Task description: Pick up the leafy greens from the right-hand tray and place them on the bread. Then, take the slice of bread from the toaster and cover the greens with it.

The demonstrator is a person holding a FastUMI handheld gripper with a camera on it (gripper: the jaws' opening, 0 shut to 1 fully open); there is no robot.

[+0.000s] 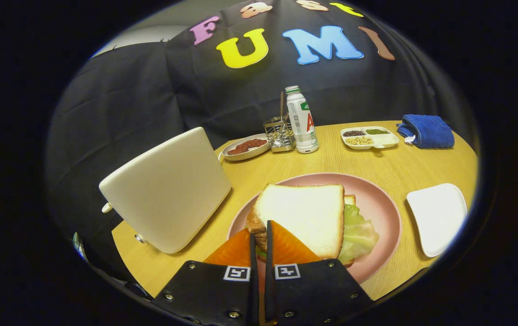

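Bread slice (306, 217) lies flat over greens (359, 231), one corner beside nearly closed, empty fingers (261, 235).

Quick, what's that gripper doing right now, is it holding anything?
Gripper: closed, fingers nearly together with only a thin gap and nothing held, tips at the near corner of the white bread slice on the round pink plate.

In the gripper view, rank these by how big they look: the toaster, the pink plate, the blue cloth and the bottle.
1. Pink plate, though the toaster looks close in size and sits nearer.
2. Toaster.
3. Blue cloth and bottle: too alike to rank.
The claw looks nearly closed.
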